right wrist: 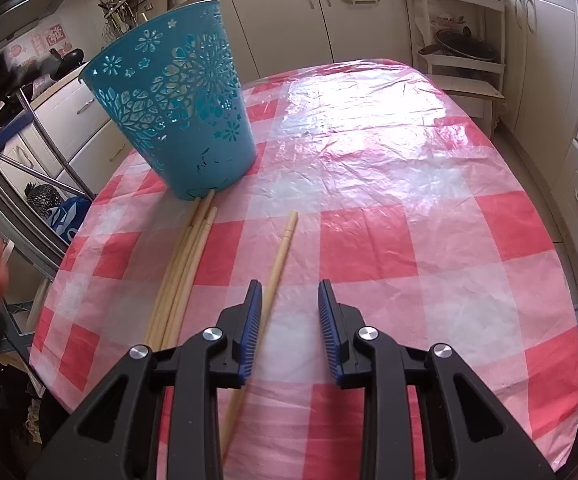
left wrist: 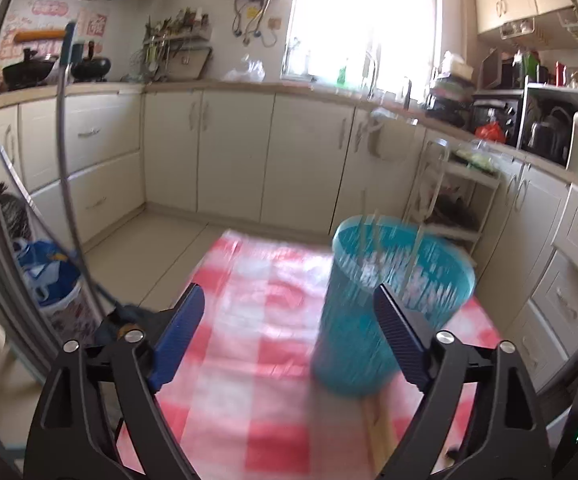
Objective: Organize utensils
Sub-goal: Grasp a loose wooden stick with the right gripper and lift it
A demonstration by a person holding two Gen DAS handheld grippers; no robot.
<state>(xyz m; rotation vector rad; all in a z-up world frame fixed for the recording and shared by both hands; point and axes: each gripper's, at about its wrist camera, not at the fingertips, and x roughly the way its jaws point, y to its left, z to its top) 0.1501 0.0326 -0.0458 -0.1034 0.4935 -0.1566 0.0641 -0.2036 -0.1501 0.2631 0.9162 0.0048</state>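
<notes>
Fingers of the right gripper (right wrist: pixel 291 316) were spread and empty, low over the worktop (right wrist: pixel 409 200), with a single chopstick (right wrist: pixel 279 256) running under the left finger (right wrist: pixel 251 320) rather than between the two. Fingers of the left gripper (left wrist: pixel 289 336) were spread wide too, holding nothing, raised in front of the bin (left wrist: pixel 389 300), which was blurred in that view. A few thin sticks seemed to stand inside it already, though the blur left that uncertain.

The bin stood at the far left of the checked cloth. A bundle (right wrist: pixel 181 276) of chopsticks lay just in front of it, tips at or under its base, and the single one lay just to the right of the bundle, apart from it.

The step in hand looked like picking up the single chopstick. To do it well, the right gripper should shift a little left so the stick sits between the fingers, then close across its width near the middle, so it lifts level and does not swing. The plastic cover was wrinkled and glossy, so the stick could slide if nudged.
</notes>
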